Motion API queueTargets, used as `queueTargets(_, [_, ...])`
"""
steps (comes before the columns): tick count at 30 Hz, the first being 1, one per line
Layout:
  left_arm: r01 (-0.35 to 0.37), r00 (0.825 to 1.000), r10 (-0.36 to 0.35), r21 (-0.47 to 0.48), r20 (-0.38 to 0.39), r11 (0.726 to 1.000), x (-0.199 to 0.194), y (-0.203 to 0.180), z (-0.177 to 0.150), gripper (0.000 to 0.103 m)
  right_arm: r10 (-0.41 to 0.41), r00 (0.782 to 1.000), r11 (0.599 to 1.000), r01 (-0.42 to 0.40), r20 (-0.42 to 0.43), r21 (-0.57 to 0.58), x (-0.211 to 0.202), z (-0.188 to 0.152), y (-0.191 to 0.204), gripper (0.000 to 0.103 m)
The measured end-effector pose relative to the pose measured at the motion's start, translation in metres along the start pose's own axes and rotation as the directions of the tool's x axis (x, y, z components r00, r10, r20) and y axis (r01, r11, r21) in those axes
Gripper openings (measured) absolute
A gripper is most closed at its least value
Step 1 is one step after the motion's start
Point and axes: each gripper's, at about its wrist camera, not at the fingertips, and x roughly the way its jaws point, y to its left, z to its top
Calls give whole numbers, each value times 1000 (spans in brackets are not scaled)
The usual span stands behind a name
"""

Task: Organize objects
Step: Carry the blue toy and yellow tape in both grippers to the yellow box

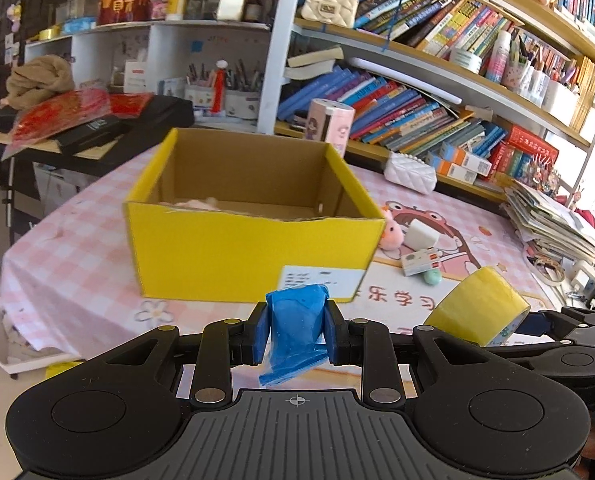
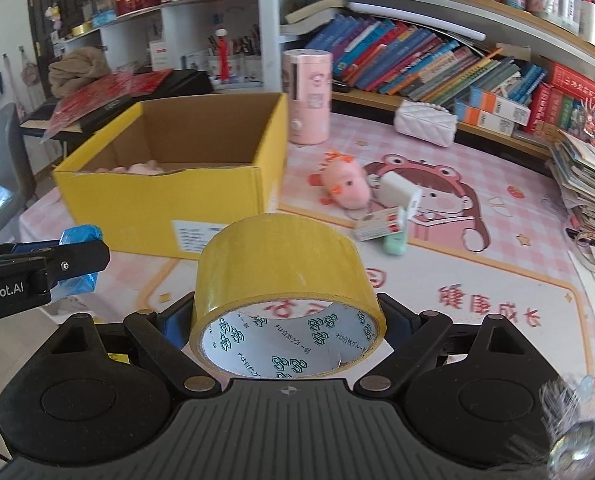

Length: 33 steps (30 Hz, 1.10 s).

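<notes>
My left gripper (image 1: 296, 330) is shut on a blue roll of plastic bags (image 1: 296, 322), held above the table's near edge in front of the yellow cardboard box (image 1: 249, 252). My right gripper (image 2: 287, 320) is shut on a roll of yellow tape (image 2: 281, 272), its jaws spread wide around it. In the left wrist view that tape roll (image 1: 479, 308) hangs at the right. The open box (image 2: 165, 204) has a pink soft thing lying inside. A pink plush toy (image 2: 343, 184), a white block (image 2: 399, 192), a small white-and-red carton (image 2: 379, 224) and a mint-green item (image 2: 395, 244) lie right of the box.
A pink checked cloth (image 2: 497, 280) with a cartoon print covers the table. Behind stand a pink cylinder (image 2: 307, 96), a white quilted purse (image 2: 425, 122) and bookshelves (image 1: 437, 92). A paper stack (image 2: 585, 184) fills the right edge. A black desk (image 1: 97, 132) with red items sits far left.
</notes>
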Motion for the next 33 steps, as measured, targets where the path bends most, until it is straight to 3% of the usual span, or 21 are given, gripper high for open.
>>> queueTargets(15, [-38,998,38,-7,49,999,-48,37,-17,26,49,999,998,-48,21,-28,-22,-20,62,90])
queueTargets(33, [5,998,-5,-5,68,1000,-48,46,-9,26,15,1000,999,-14,25,-48,-27,-16,74,90])
